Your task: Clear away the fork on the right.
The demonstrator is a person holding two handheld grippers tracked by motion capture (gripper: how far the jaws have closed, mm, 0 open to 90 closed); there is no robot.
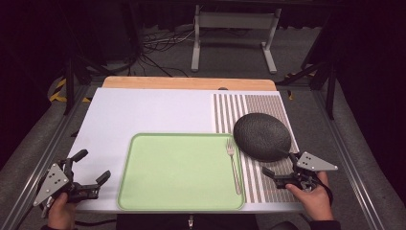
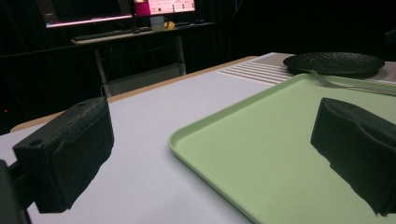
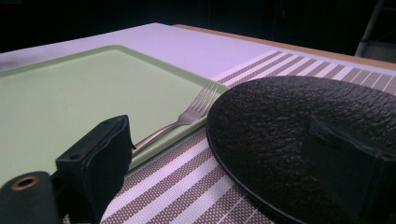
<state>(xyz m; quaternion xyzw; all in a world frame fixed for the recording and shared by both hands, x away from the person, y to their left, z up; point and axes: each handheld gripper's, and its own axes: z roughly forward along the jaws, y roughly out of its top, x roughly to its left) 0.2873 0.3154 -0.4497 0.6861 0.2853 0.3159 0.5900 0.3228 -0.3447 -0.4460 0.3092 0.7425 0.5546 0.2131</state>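
Note:
A pale green tray (image 1: 177, 172) lies at the table's near middle. A metal fork (image 1: 233, 165) rests along its right side, tines pointing away from me. To the right, a black textured plate (image 1: 262, 136) sits on a striped placemat (image 1: 249, 108). My left gripper (image 1: 95, 165) is open at the near left corner, just left of the tray (image 2: 280, 140). My right gripper (image 1: 277, 164) is open at the plate's near edge, holding nothing. In the right gripper view the plate (image 3: 289, 126) lies between the jaws, with the fork (image 3: 187, 116) to its left.
The white table top (image 1: 143, 110) stretches bare behind the tray, with a wooden strip (image 1: 186, 83) along its far edge. Beyond it stand a metal frame (image 1: 234, 28) and floor cables (image 1: 158, 45). A desk with monitors (image 2: 116, 14) stands far off.

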